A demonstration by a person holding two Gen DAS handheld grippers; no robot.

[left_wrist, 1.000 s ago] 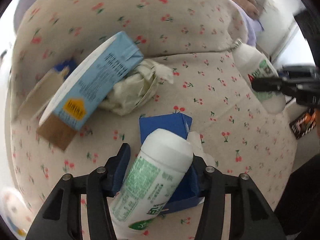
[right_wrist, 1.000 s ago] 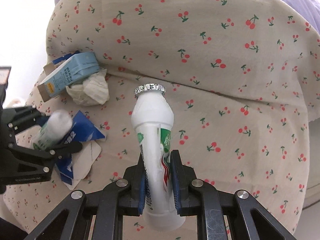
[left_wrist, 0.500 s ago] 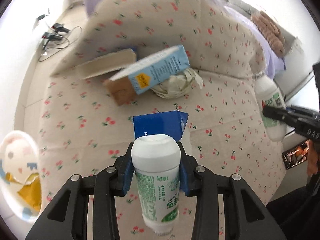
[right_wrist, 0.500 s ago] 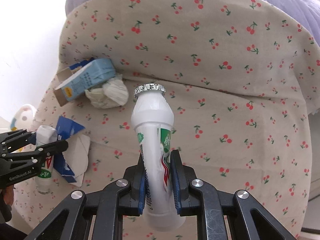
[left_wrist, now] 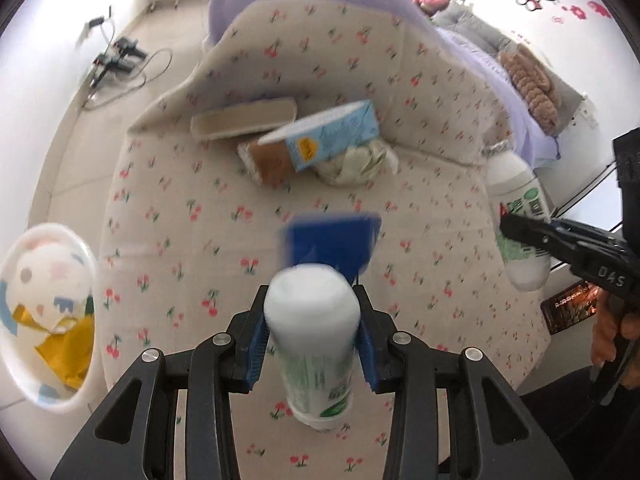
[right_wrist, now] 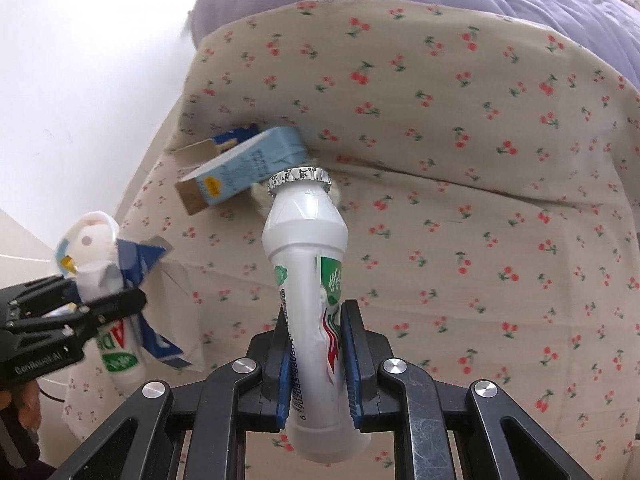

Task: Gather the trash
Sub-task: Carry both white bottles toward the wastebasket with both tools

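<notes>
Both bottles have come up off the bed. The left gripper (left_wrist: 310,350) jaws clamp a white bottle (left_wrist: 312,344); the right gripper (right_wrist: 316,356) jaws squeeze a foil-capped bottle (right_wrist: 308,280). A bin (left_wrist: 48,312) now shows nearby; beyond, the carton (left_wrist: 332,136) and crumpled paper (left_wrist: 356,162) remain on the bed (left_wrist: 432,216).

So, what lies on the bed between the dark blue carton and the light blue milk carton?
Nothing: bare cherry-print sheet separates the dark blue carton from the light blue milk carton, seen in the left wrist view.
</notes>
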